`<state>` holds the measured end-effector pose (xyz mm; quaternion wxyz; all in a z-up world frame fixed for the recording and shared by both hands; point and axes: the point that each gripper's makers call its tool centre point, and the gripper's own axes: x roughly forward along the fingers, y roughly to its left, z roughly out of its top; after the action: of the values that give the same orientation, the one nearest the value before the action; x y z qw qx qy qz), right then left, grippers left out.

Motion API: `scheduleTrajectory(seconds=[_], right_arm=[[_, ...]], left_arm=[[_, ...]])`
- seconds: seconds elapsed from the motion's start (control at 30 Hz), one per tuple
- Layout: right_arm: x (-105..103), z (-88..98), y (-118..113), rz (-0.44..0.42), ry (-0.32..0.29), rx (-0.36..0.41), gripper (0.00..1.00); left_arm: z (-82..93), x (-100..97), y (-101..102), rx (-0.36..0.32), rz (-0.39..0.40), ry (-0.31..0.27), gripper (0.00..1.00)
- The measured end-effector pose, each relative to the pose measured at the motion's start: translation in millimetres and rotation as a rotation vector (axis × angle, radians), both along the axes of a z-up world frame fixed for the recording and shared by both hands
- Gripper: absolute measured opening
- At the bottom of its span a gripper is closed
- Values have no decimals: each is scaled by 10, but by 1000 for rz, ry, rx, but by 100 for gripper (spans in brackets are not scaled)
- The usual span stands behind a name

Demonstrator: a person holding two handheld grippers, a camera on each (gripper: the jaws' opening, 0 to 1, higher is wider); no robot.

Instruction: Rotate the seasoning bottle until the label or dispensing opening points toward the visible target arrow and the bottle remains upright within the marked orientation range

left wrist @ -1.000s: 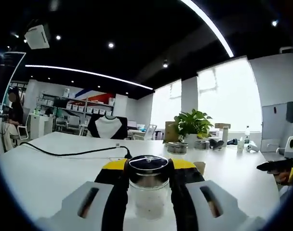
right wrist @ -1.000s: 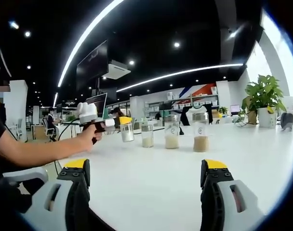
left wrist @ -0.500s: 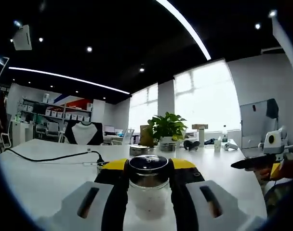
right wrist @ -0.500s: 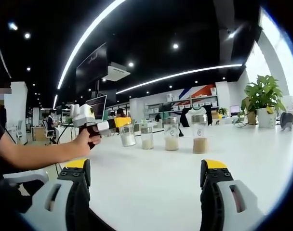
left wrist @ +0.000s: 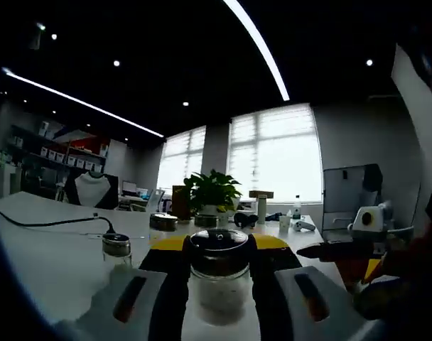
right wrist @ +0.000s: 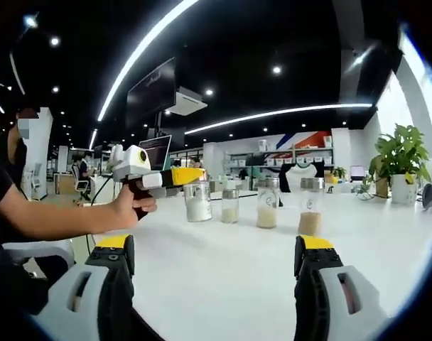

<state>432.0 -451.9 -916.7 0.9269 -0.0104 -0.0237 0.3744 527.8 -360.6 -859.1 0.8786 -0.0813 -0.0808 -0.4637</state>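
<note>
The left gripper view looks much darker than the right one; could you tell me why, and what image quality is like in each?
Left gripper view: backlit by the bright windows, so the room and the held seasoning bottle read dim, and the other gripper at right is murky. Right gripper view: evenly lit, with the white table bright, the row of bottles clear, and the ceiling light strips bent by fisheye.

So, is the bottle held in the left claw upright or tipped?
Upright. In the right gripper view the seasoning bottle stands vertical between the left claw's jaws, its sides parallel to the other bottles on the table.
</note>
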Motion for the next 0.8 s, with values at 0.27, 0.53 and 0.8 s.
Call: scheduleTrajectory(seconds=[0.27, 0.53, 0.8], right_arm=[[47, 67, 103, 43, -20, -16, 92], [65, 200, 263, 152, -56, -16, 74], [194, 248, 483, 215, -37, 19, 66]], left_arm=[[-53, -124, -93, 46, -35, -9, 33], [-98, -313, -111, 50, -72, 3, 33], [-126, -471, -95, 43, -99, 1, 33]])
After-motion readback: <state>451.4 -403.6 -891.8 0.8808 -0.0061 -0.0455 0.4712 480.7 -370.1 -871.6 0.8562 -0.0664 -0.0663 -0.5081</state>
